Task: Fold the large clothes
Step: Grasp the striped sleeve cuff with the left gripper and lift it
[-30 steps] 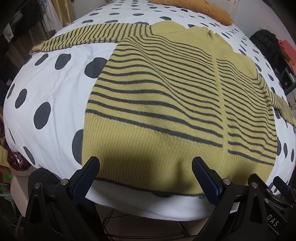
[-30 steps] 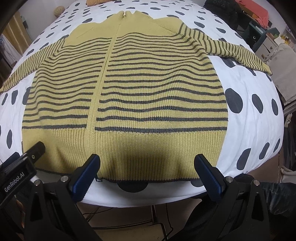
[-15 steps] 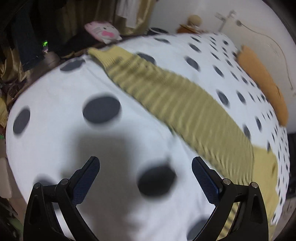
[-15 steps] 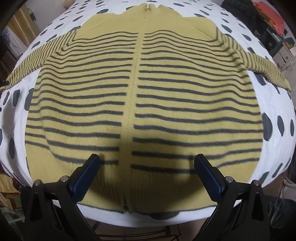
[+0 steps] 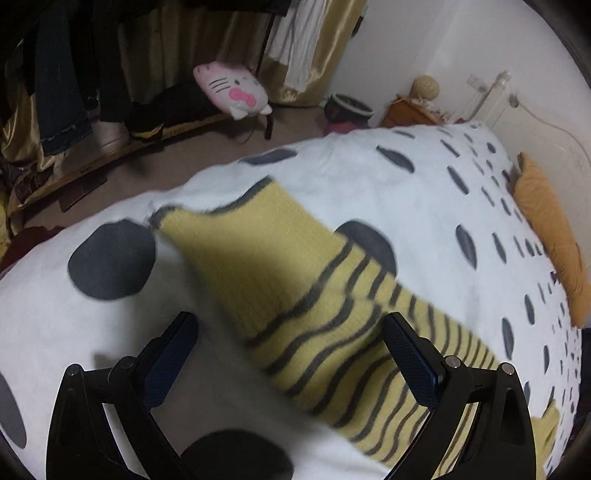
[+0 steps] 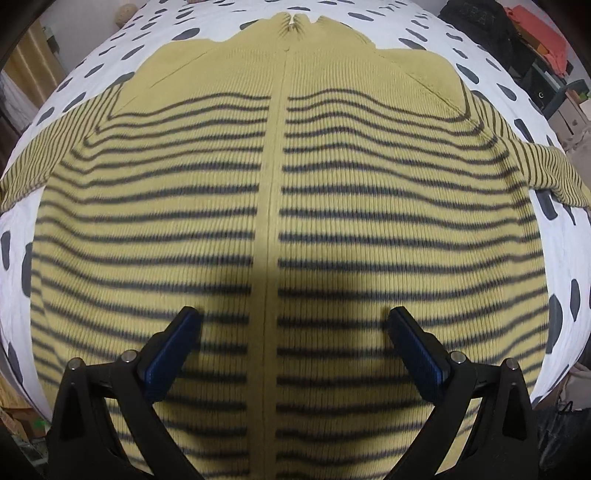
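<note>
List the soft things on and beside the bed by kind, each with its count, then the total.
Striped yellow sweater: 1
Orange cushion on the dotted bedspread: 1
Pink-and-white cat plush, off the bed by the curtains: 1
Total: 3

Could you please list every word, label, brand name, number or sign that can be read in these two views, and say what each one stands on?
No text can be read in either view.
The striped yellow sweater shows no label or print.
The dotted bedspread bears only dark spots.
The cat plush shows a face and a pink bow, no words.
The black bag may carry marks, too dark and small to read.
</note>
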`<state>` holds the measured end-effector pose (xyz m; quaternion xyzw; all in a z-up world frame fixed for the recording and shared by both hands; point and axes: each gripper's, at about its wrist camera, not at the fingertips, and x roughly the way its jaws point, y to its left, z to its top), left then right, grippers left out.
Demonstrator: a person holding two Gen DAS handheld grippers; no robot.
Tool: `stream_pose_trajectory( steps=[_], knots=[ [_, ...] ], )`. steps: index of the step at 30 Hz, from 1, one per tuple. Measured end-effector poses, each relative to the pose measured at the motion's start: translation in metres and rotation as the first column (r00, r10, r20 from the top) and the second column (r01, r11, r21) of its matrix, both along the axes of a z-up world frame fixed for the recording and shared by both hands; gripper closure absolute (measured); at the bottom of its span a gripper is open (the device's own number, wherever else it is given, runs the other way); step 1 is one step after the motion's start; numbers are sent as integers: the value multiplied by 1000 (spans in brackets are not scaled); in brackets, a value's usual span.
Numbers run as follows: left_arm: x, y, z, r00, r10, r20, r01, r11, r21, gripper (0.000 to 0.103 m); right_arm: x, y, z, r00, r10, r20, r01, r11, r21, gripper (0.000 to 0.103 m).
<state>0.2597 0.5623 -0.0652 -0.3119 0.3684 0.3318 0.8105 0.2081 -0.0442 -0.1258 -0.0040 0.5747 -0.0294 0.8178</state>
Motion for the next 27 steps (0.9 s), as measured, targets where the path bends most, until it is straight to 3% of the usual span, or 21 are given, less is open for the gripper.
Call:
stream_pose_trajectory(
  steps=[1,2,4,7,9,13,17,19,23,25,27],
  knots=[
    [2,2,4,999,-8,39,8,1000,-1,32,3,0,0,1000,-5,3,5,1000,-2,2],
    [4,0,6,998,-15,58,15,1000,-10,44,6,-1,0,1000,-11,6,11,1000,-1,2],
    [10,9,7,998,-3,61,5,999,-42,82,9,-1,0,1000,-15,7,15,1000,5,2],
    [11,23,-1,997,35,71,-25,990,-142,90,9,-4,-1,1000,-19,1,19,1000,18,2],
    [3,21,5,989,63,131,-40,984,-173,91,8,-4,-2,1000,-21,0,21,999,28,2],
    [8,-19,49,973,4,230,26,992,-127,92,9,-19,3,999,-38,16,37,998,46,2],
    [33,-108,103,928,-171,331,195,980,-41,92,15,-48,11,995,-85,50,80,992,96,2],
    [49,-171,116,895,-271,353,293,956,-7,92,18,-67,17,989,-127,70,116,983,145,2],
    [89,-308,108,811,-457,366,492,871,-4,92,23,-111,29,971,-218,99,194,958,211,2],
    [111,-384,87,761,-546,351,593,804,-35,92,24,-134,36,960,-257,116,226,947,227,2],
    [123,-442,66,723,-607,331,655,755,-45,92,24,-158,45,943,-301,141,261,932,250,2]
  ],
)
